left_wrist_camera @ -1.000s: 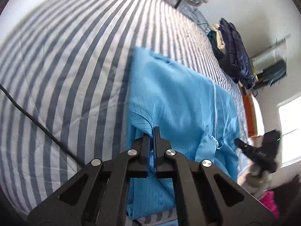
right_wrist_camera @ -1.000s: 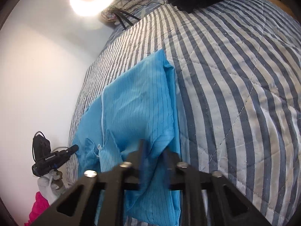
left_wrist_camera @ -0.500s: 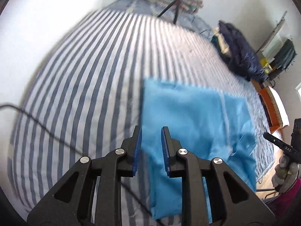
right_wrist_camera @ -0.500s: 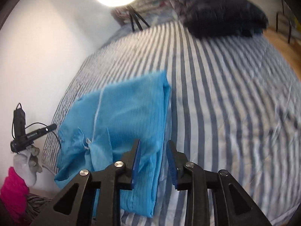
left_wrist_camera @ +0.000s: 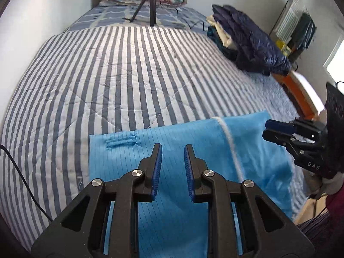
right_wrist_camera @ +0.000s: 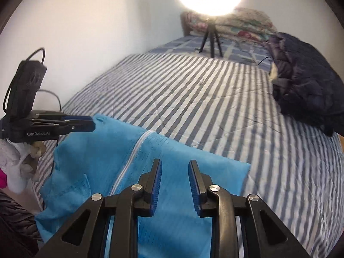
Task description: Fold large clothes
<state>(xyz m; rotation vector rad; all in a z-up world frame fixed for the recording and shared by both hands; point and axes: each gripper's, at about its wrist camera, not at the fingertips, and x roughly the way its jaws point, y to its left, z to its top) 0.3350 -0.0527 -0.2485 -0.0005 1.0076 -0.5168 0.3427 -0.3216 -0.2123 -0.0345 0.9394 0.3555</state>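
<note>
Blue garment (left_wrist_camera: 172, 150) lies part-folded at near edge of striped bed (left_wrist_camera: 129, 75). Left claw (left_wrist_camera: 171, 161) apart, empty above cloth. Right claw (right_wrist_camera: 174, 176) closing, nothing between pads. Risk: overhanging edge drags fold off bed; zipper (right_wrist_camera: 129, 163) ridge skews next crease.

The garment (left_wrist_camera: 182, 146) lies on the bed (left_wrist_camera: 129, 68) under the fingers (left_wrist_camera: 155, 167); jacket (left_wrist_camera: 249, 40) far beyond, rightward.
</note>
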